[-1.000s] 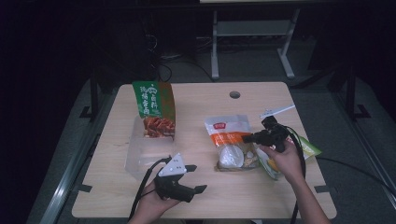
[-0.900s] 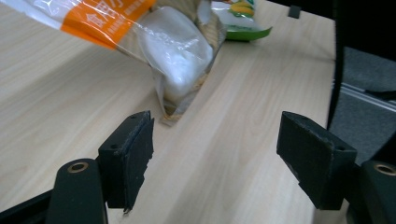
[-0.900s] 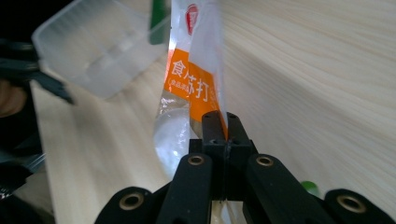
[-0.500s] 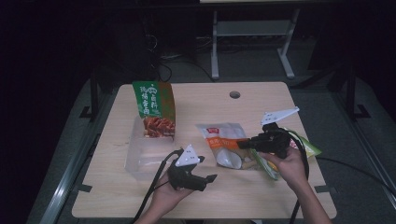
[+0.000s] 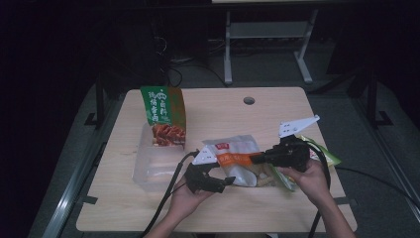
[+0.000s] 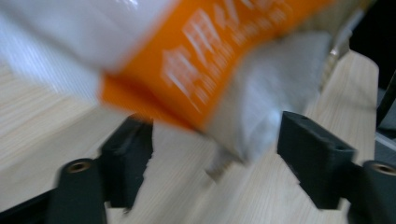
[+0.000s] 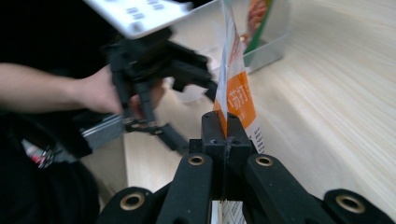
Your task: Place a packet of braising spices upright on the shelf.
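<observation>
**Right tool clamped on orange-and-white packet; left tool spread around its lower end**

Right tool (image 7: 225, 140): jaws pressed together on the edge of the orange-and-white packet (image 5: 233, 157). In the right gripper view the packet stands edge-on, rising straight out of the clamped jaws. In the high view the right tool (image 5: 253, 159) points toward the table's left, gripped by the right hand (image 5: 308, 176), with the packet held off the tabletop (image 5: 218, 116) near its front middle.

Left tool (image 6: 212, 154): jaws apart, and they have just been closing a little. The packet's grey-white lower end hangs between them in the left gripper view; neither jaw presses on it. The picture is blurred, so a light touch on one side cannot be ruled out. In the high view the left tool (image 5: 225, 181) sits just below and left of the packet, held by the left hand (image 5: 184, 199).

Also on the tabletop: clear plastic bin (image 5: 151, 171) at front left, with a green snack bag (image 5: 163, 116) standing upright in its far end. A green-edged packet (image 5: 327, 153) lies under the right hand, near the right edge.
</observation>
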Demonstrator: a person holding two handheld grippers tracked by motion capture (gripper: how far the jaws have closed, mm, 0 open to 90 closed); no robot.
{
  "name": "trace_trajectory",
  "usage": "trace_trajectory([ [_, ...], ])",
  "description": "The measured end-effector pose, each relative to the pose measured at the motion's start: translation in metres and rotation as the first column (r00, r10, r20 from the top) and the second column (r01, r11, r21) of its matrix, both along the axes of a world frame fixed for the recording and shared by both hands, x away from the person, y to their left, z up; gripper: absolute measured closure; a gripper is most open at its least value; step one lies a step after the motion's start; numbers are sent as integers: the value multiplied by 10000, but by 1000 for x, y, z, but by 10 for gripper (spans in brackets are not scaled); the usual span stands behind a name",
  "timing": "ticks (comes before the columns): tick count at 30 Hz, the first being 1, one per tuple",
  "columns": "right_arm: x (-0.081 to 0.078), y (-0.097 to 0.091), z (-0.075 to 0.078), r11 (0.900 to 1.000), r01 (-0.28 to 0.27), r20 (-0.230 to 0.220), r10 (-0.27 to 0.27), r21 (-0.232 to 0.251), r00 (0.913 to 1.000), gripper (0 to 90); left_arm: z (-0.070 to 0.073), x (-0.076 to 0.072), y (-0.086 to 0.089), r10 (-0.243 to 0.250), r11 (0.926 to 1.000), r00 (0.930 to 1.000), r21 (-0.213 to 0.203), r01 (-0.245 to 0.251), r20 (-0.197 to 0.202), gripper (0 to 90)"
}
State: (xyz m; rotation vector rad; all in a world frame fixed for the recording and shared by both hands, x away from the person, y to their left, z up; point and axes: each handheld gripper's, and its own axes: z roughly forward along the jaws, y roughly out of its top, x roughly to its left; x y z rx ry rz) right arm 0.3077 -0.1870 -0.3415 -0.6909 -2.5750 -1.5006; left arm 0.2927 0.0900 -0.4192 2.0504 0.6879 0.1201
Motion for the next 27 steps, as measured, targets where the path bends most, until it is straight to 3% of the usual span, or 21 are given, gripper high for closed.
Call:
trace_trajectory([
  [1, -2, 2, -1, 9998, -205, 66, 205, -4, 9998, 900, 0, 4, 1, -218, 9977, 9988, -644, 189, -440, 449],
  [2, -2, 2, -1, 9998, -205, 66, 205, -4, 9998, 900, 0, 4, 1, -218, 9977, 9988, -644, 189, -440, 551],
  [3, -4, 4, -3, 9995, -323, 151, 323, -54, 9994, 900, 0, 4, 1, -280, 9952, 9979, -955, 223, -587, 629],
  [4, -4, 4, -3, 9995, -323, 151, 323, -54, 9994, 900, 1, 4, 0, -274, 9950, 9977, -975, 213, -616, 629],
  [5, -4, 4, -6, 9994, -357, 95, 357, -39, 9993, 900, 1, 3, -1, -270, 9949, 9983, -988, 217, -521, 783],
  [6, -4, 4, -6, 9994, -357, 95, 357, -39, 9993, 900, 2, 2, -1, -306, 9946, 9985, -1004, 258, -462, 783],
  [7, -3, 3, -9, 9998, -131, 109, 133, -133, 9999, 900, 4, 1, -1, -305, 9953, 9988, -931, 269, -378, 871],
  [10, -1, 1, -13, 9999, 65, 86, -64, -124, 9999, 900, 7, -3, -2, -27, 9986, 9999, -528, 34, 123, 880],
  [13, 0, -1, -19, 9989, 373, 74, -371, -277, 9993, 899, 7, -3, -1, 27, 9998, 9999, -193, -24, 168, 882],
  [16, -1, 4, -23, 9951, 463, 310, -437, -874, 9986, 893, 7, -4, -1, 144, 9996, 9995, 218, -150, 265, 882],
  [18, -3, 9, -27, 9901, 544, 409, -495, -1292, 9979, 857, 7, -3, 0, 169, 9997, 9996, 192, -173, 223, 883],
  [22, -3, 13, -29, 9898, 565, 372, -521, -1307, 9979, 811, 9, -5, -1, 222, 9994, 9991, 239, -231, 356, 882],
  [27, -3, 25, -40, 9829, 498, 368, -440, -1773, 9984, 790, 9, -6, -1, 249, 9992, 9987, 314, -262, 438, 879],
])
